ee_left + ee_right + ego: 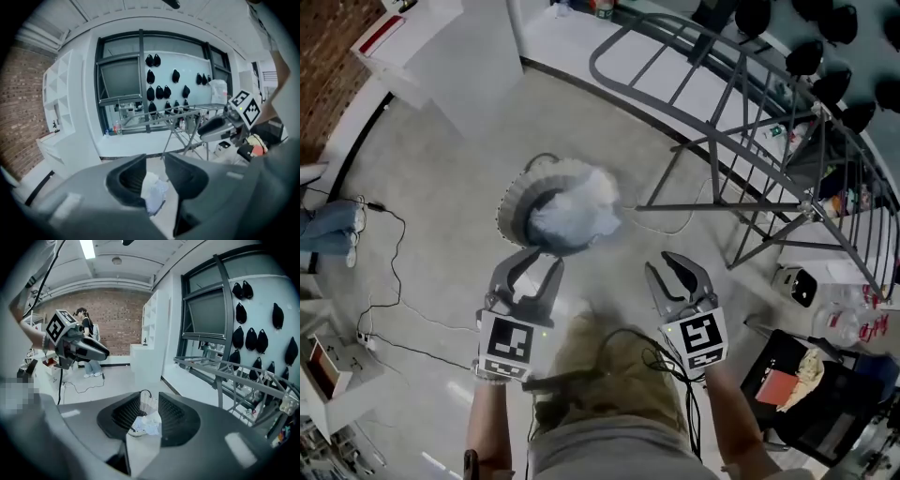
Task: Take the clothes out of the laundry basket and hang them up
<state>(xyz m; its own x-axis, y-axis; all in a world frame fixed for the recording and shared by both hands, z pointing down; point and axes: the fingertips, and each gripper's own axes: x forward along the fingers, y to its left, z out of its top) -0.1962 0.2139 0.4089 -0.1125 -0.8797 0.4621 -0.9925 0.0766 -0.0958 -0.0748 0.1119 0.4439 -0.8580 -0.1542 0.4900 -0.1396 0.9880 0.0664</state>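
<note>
Pale crumpled clothes [572, 216] fill the round white slatted laundry basket [508, 202], so the empty, parted left tool [539, 267] and right tool [667, 272] must next descend and grasp.

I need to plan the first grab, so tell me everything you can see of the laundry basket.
The laundry basket is round and pale, with a ribbed, slatted wall that looks like plastic and a thin dark loop at its far edge, perhaps a handle. It stands upright on the grey floor, close to the drying rack. Pale blue-white clothes are heaped in it, rising above the rim.
</note>
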